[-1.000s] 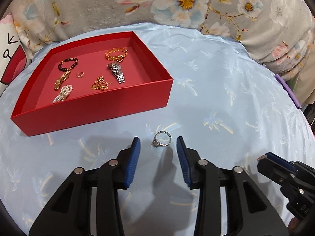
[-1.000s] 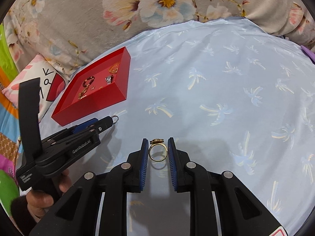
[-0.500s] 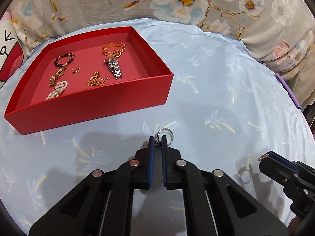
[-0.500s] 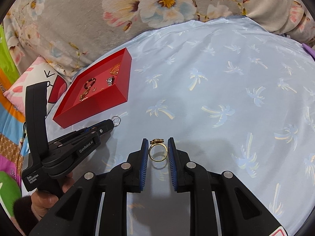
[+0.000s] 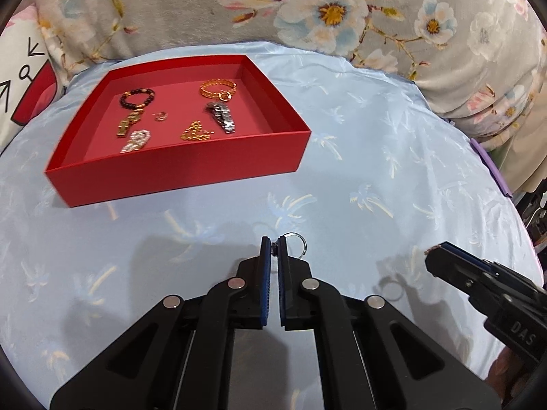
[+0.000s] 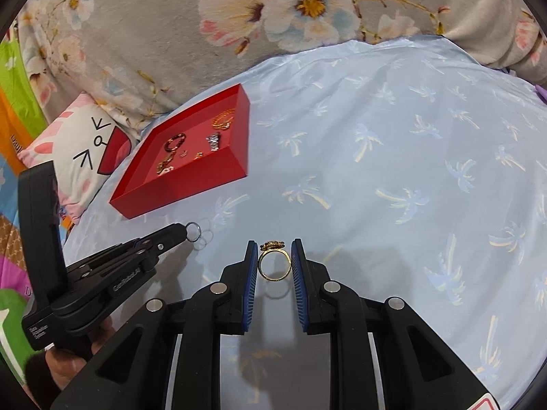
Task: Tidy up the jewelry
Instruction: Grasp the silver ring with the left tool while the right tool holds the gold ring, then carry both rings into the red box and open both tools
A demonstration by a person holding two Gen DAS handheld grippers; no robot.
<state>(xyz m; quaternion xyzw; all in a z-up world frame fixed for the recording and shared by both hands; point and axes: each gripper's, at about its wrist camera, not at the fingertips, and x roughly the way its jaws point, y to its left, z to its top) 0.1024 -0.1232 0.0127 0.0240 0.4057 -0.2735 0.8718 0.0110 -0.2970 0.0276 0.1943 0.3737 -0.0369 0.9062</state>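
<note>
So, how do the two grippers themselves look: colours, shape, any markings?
Both are black plastic. The left gripper and the right gripper have ribbed blue pads inside the fingers, silver round pivot pins and triangular cut-outs in the arms. The left one carries small white lettering on its side, too small to read surely.

The right gripper [image 6: 274, 260] pinches a gold ring [image 6: 273, 263] at lower centre. At lower left, the left gripper [image 6: 181, 230] grips a silver ring [image 6: 193, 231] below the red tray [image 6: 191, 188].
</note>
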